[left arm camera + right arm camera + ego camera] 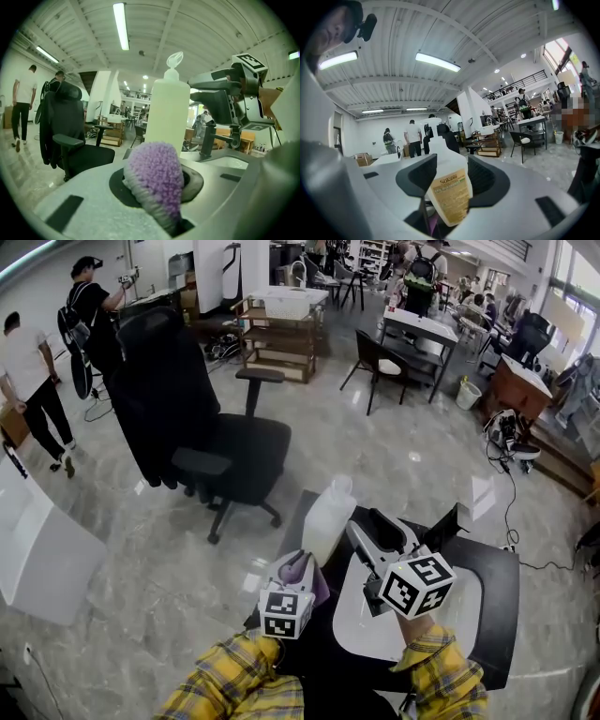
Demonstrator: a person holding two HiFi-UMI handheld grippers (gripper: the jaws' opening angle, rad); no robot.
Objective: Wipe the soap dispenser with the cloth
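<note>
The soap dispenser (328, 515) is a white plastic bottle with a pump top, held upright above the black table's near-left corner. My right gripper (362, 527) is shut on it from the right. In the right gripper view the dark pads (417, 176) clamp the bottle (446, 185) just above its tan label. My left gripper (296, 572) sits just below and near the bottle, shut on a fluffy purple cloth (300, 568). In the left gripper view the cloth (154, 180) bulges out of the jaws, and the bottle (169, 110) stands close behind it, with the right gripper (225, 96) at its side.
A white sink basin (469, 601) is set in the black table (497, 624), with a dark faucet (206, 138) beside it. A black office chair (202, 432) stands on the floor to the left, and a white table (37, 554) further left. People (28, 381) stand far off.
</note>
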